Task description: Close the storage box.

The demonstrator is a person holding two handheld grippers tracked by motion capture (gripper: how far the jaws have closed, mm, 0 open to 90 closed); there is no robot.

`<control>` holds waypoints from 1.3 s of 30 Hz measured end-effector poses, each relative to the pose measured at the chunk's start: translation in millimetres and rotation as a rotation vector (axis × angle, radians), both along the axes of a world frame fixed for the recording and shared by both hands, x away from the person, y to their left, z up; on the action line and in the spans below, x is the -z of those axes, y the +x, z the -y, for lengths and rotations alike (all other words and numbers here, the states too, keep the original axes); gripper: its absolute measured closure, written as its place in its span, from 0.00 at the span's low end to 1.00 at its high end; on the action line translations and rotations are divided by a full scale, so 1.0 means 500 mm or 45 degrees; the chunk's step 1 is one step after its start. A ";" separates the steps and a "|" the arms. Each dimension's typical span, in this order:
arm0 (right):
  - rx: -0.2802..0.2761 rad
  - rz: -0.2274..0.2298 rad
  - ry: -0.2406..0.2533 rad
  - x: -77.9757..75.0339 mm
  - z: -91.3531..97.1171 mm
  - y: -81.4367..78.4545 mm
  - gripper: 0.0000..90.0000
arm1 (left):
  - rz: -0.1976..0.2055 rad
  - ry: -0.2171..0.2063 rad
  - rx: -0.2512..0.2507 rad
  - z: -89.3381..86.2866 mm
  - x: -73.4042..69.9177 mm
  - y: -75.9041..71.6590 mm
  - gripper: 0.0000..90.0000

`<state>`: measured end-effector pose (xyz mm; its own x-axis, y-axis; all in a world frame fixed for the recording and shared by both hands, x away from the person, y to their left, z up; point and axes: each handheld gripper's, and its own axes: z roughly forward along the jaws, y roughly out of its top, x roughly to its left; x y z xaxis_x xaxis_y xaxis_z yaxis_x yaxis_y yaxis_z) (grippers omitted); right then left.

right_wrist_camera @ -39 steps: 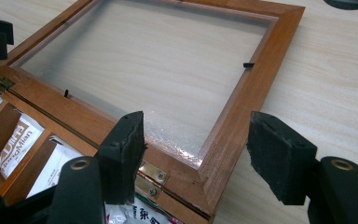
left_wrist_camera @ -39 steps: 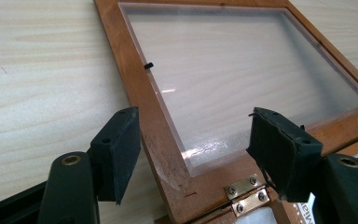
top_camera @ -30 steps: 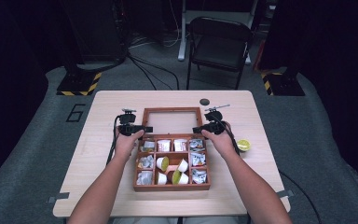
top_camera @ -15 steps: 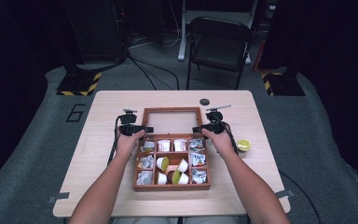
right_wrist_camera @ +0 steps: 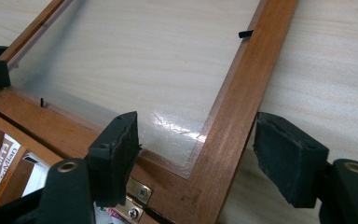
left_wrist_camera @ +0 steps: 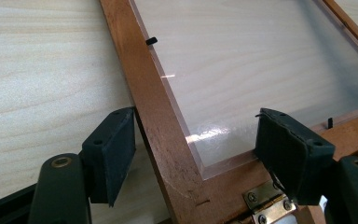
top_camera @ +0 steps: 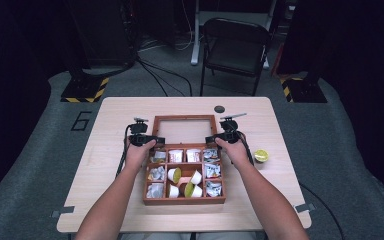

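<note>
A wooden compartment box (top_camera: 184,201) holds small cups and foil packets. Its windowed lid (top_camera: 184,118) lies flat open on the table behind it. My left gripper (top_camera: 156,141) (left_wrist_camera: 196,128) straddles the lid's left frame rail (left_wrist_camera: 149,102) close to a brass hinge (left_wrist_camera: 261,200). Its jaws have just been opening; the rail sits between the pads, clear of them. My right gripper (top_camera: 211,139) (right_wrist_camera: 198,135) straddles the right frame rail (right_wrist_camera: 235,107) the same way. Those jaws have also just been opening, with gaps on both sides of the wood.
A lime-green cup (top_camera: 261,156) sits on the table (top_camera: 290,185) right of the box. A dark round cap (top_camera: 219,109) lies behind the lid. A folding chair (top_camera: 235,45) stands beyond the table's far edge.
</note>
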<state>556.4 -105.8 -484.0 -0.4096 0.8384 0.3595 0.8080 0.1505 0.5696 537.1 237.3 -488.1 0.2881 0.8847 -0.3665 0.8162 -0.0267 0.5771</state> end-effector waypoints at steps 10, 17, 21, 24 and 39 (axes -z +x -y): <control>0.005 -0.030 0.032 0.008 0.000 0.007 0.31 | -0.001 -0.020 0.006 -0.003 0.005 0.004 0.30; 0.019 -0.056 0.050 0.009 -0.005 0.006 0.29 | -0.022 -0.068 0.004 -0.005 0.011 0.007 0.29; 0.009 -0.051 0.049 0.011 -0.003 0.008 0.29 | -0.020 -0.065 0.014 -0.003 0.011 0.008 0.28; 0.010 -0.057 0.057 0.012 -0.004 0.009 0.28 | -0.015 -0.079 0.010 -0.003 0.014 0.009 0.27; 0.020 -0.094 0.126 0.022 -0.004 0.015 0.27 | -0.036 -0.117 0.029 -0.005 0.019 0.016 0.26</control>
<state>564.0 -103.7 -495.2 -0.3661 0.8035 0.4694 0.8502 0.0837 0.5198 545.1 239.6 -497.5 0.2962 0.8402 -0.4543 0.8321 0.0065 0.5545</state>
